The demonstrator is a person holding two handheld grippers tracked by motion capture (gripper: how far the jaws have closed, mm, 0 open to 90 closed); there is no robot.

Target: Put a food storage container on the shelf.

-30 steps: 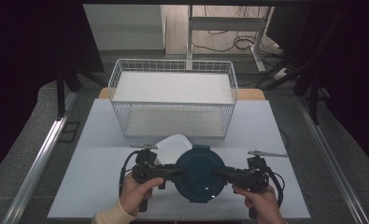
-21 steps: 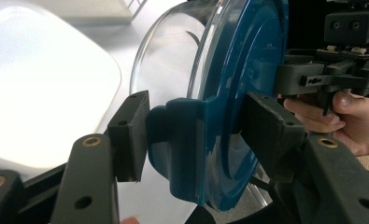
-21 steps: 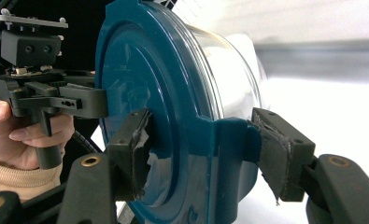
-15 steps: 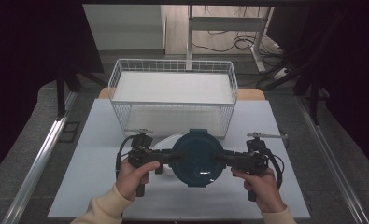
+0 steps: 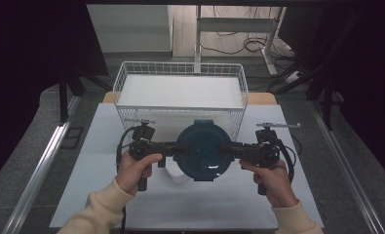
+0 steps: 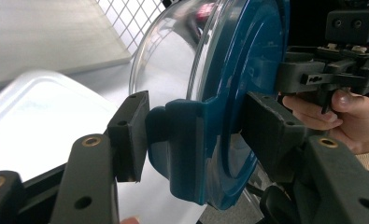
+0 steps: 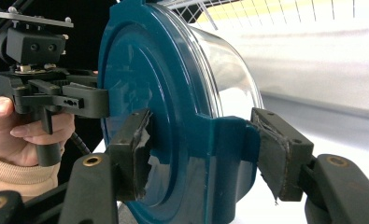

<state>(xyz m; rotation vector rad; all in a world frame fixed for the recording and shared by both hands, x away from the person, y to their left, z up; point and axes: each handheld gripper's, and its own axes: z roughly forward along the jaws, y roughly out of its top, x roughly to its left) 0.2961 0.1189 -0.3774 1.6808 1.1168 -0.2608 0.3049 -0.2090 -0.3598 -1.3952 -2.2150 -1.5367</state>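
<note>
A round clear container [image 5: 203,151] with a dark blue clip-on lid hangs above the table, held from both sides. My left gripper [image 5: 178,148] is shut on the lid's left latch tab, and my right gripper [image 5: 229,150] is shut on the opposite tab. In the left gripper view the container [image 6: 238,93] is tilted on its side, and the left gripper [image 6: 198,135] pinches the blue tab between its pads. In the right gripper view the container [image 7: 173,93] shows its lid face, and the right gripper [image 7: 203,154] clamps the rim and tab.
A white wire basket [image 5: 180,108] with a white floor stands just beyond the container. A white rounded tray or lid [image 5: 175,171] lies on the white table [image 5: 97,161] under the container, and also shows in the left gripper view [image 6: 42,116]. Dark floor and metal rails flank the table.
Both hands have lifted the container and carried it away from the person, toward the basket. It now covers most of the white item on the table.
</note>
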